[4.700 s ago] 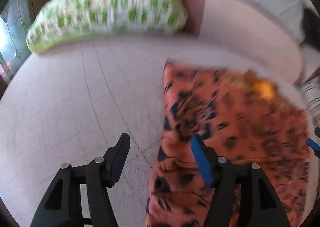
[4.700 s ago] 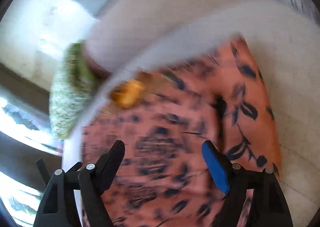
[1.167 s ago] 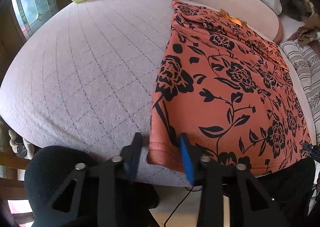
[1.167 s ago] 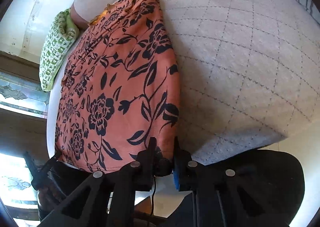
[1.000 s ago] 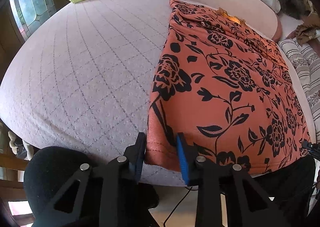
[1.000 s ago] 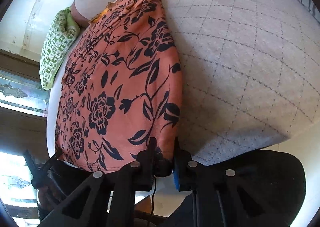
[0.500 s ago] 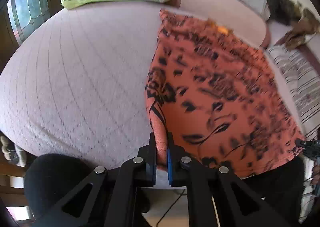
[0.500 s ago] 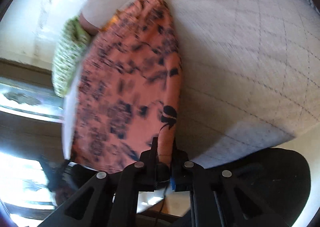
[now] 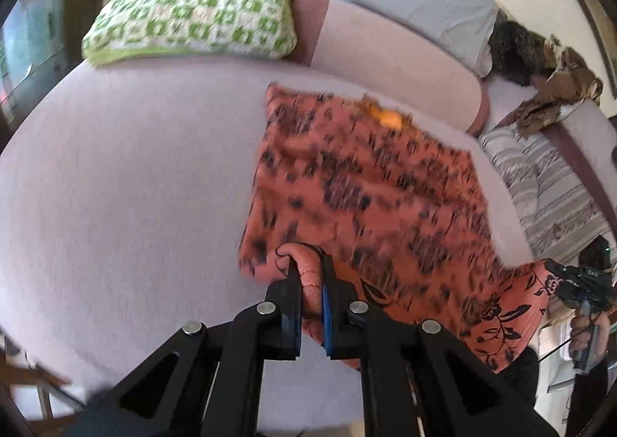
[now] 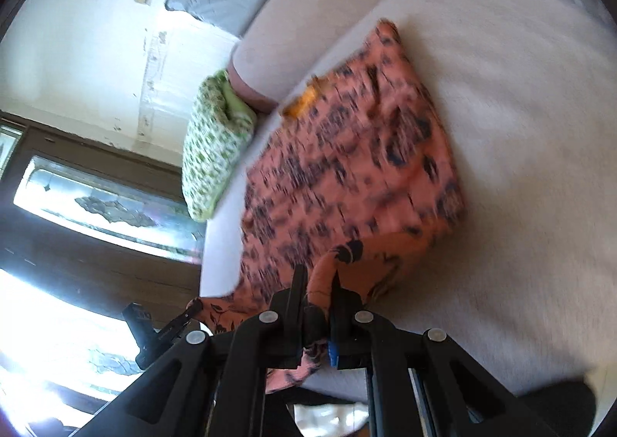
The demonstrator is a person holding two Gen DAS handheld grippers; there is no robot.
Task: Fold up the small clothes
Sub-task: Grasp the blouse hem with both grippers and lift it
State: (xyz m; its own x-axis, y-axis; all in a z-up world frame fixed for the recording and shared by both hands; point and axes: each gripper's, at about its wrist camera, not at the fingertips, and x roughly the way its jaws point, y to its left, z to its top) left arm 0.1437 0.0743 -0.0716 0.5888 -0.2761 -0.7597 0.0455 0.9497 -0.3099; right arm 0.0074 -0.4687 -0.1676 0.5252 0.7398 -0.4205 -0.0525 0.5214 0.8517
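An orange garment with a black flower print (image 9: pixel 370 182) lies on the pale bed (image 9: pixel 115 186); it also shows in the right wrist view (image 10: pixel 347 167). My left gripper (image 9: pixel 308 271) is shut on its near left hem corner and holds it lifted over the cloth. My right gripper (image 10: pixel 316 283) is shut on the near right hem corner, also lifted. The right gripper shows in the left wrist view (image 9: pixel 578 283) at the hem's far end. The near hem hangs between both grippers, raised off the bed's front edge.
A green-and-white checked pillow (image 9: pixel 193 17) lies at the head of the bed, with a pink bolster (image 9: pixel 385 55) and a grey pillow (image 9: pixel 420 1) behind. A striped cloth (image 9: pixel 547 186) and a brown crumpled cloth (image 9: pixel 559 90) lie to the right. A window (image 10: pixel 96 202) is left.
Both grippers have shut on the near hem corners, lifted them and carried them forward over the garment toward the pillows. The near part now folds over.
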